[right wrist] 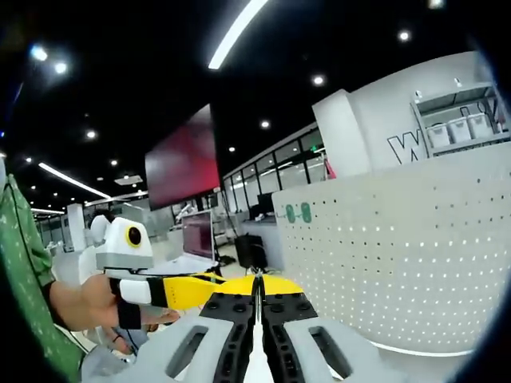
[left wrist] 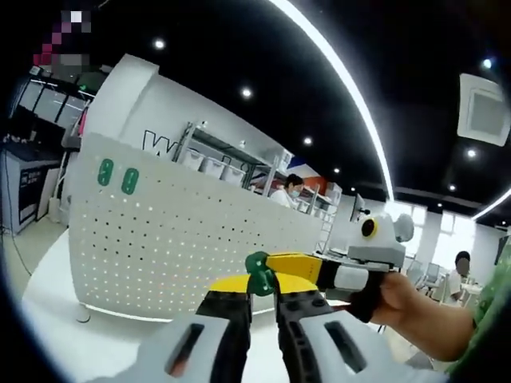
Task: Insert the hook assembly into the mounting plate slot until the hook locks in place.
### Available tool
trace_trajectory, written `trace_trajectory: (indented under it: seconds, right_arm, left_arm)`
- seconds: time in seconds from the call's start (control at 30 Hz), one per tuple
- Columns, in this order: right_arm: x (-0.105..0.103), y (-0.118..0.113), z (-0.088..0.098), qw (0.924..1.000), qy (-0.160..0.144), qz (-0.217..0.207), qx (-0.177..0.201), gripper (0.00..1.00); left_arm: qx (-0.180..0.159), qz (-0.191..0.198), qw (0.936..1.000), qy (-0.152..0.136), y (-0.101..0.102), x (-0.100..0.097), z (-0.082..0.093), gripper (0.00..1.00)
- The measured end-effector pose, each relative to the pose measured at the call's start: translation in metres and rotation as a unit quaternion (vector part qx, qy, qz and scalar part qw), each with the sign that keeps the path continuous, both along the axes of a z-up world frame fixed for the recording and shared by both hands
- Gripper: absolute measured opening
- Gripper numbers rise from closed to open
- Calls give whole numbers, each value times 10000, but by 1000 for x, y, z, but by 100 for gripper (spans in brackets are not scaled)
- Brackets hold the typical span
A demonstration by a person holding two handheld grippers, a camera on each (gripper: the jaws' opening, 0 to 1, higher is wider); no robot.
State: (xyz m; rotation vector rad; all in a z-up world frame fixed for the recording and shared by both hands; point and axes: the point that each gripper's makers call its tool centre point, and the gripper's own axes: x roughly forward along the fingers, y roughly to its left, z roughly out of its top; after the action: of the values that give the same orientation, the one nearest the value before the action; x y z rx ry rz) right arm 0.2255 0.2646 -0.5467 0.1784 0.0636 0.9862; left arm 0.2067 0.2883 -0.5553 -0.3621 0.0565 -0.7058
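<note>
Hook: green hook [left wrist: 257, 274] clamped in left gripper [left wrist: 262, 307], short of pegboard [left wrist: 192, 231].
Right gripper [right wrist: 257, 307]: jaws together, empty.
Left: insertion.

Black studded tongs [left wrist: 262, 307] on white bodies, yellow trim, green patterned sleeve [right wrist: 20, 263]

Hook assembly [left wrist: 257, 274] between left gripper [left wrist: 262, 307] fingers, right of pegboard [left wrist: 176, 239]; two hooks [left wrist: 116, 176] on pegboard's upper left.

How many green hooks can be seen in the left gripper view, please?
3. Two green hooks sit side by side at the upper left of the white pegboard. One green hook is at the left gripper tips. Others may be hidden.
</note>
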Motion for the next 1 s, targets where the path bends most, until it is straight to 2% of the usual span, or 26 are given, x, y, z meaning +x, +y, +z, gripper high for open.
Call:
trace_trajectory:
  seconds: [0.2,0.33,0.47,0.6,0.7,0.77,0.8,0.83,0.9,0.97,1.0]
  right_arm:
    - [-2,0,-2,10000,35,33,-13,0]
    - [-5,0,-4,9999,67,69,-71,0]
    - [-5,1,-5,9999,84,89,-95,0]
    - [-6,2,-4,9999,89,114,-85,0]
    - [-5,3,-3,9998,59,120,-113,0]
    - [-5,3,-4,9998,64,122,-125,0]
    - [-6,3,-3,9998,98,133,-103,0]
    - [-6,3,-4,9998,125,133,-100,0]
    - [-6,3,-5,9997,178,129,-80,1]
    - [-5,3,-6,9997,184,121,-79,0]
    - [-5,2,-7,9997,183,117,-80,0]
  left_arm:
    - [222,-20,9997,-100,-1,-2,-3,4]
    - [824,14,9956,-455,-1,-5,-3,4]
    - [1478,141,9854,-837,-2,-7,-1,4]
    - [2101,255,9692,-1262,-4,-11,2,3]
    - [2392,375,9596,-1430,-4,-11,3,3]
    - [2836,471,9430,-1675,-4,-12,3,3]
    - [2945,471,9386,-1733,-5,-12,3,3]
    - [3212,507,9270,-1871,-6,-14,3,3]
    - [3520,562,9118,-2039,-8,-15,2,4]
    - [3591,583,9083,-2067,-9,-15,0,4]
    - [3556,581,9099,-2055,-8,-15,0,4]
